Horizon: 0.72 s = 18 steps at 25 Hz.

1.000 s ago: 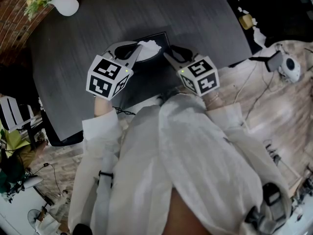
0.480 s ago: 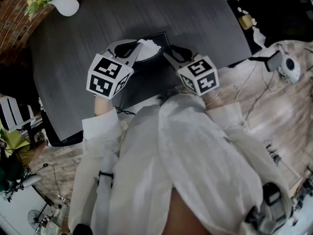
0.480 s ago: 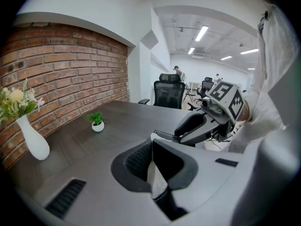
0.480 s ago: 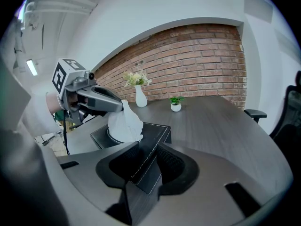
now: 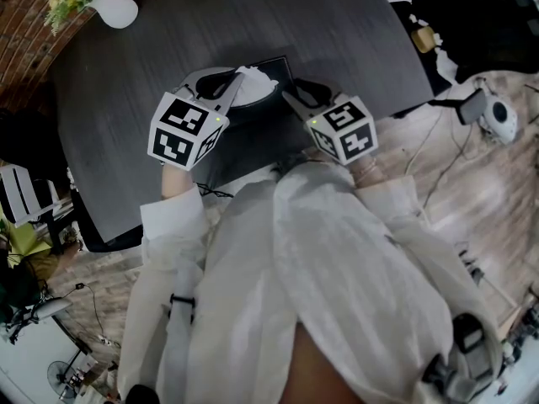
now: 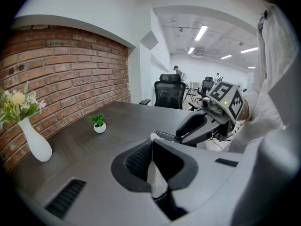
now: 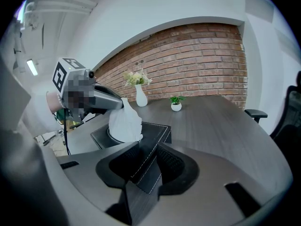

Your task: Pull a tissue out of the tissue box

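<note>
Squarely at twelve o'clock from the person, the black tissue box (image 7: 157,130) sits on the dark table (image 5: 354,32). At its eight o'clock, the left gripper (image 6: 151,142) has its jaws pinched together on the white tissue (image 7: 124,120) rising from the opening. At four o'clock, the right gripper (image 7: 148,149) has its jaws clamped on the box's near corner.

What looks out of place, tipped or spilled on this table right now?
Nothing stands out. The vase and small potted plant stand upright, the tissue box lies flat with the right gripper clamped on its corner, and the left gripper pinches the tissue. No spills show.
</note>
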Tool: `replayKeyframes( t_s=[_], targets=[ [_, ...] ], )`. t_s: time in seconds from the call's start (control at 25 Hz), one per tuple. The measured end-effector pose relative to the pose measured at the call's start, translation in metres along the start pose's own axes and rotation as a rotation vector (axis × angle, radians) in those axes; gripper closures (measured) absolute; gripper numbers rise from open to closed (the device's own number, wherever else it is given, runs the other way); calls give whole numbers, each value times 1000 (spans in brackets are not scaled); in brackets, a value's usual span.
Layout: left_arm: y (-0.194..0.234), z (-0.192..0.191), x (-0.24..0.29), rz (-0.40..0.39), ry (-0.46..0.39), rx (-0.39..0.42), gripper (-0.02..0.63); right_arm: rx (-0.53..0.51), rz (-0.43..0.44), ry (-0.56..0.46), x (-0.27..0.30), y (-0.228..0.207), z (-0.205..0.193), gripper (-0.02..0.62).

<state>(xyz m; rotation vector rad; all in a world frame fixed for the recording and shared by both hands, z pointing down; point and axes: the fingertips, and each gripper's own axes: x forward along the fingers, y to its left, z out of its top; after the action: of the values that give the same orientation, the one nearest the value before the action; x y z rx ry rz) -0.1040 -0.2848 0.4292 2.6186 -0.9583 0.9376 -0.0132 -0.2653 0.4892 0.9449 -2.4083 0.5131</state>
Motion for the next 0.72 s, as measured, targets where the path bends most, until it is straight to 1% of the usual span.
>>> replayKeyframes(
  t_s=[0.2, 0.56, 0.72],
  targets=[
    [1, 2, 0, -5, -5, -2, 598, 0, 0, 2, 0, 0, -1, 477],
    [5, 3, -3, 9, -13, -12, 598, -3, 2, 7, 1, 0, 0, 477],
    [7, 6, -6, 12, -28, -28, 598, -3, 3, 9, 1, 0, 0, 477]
  ],
)
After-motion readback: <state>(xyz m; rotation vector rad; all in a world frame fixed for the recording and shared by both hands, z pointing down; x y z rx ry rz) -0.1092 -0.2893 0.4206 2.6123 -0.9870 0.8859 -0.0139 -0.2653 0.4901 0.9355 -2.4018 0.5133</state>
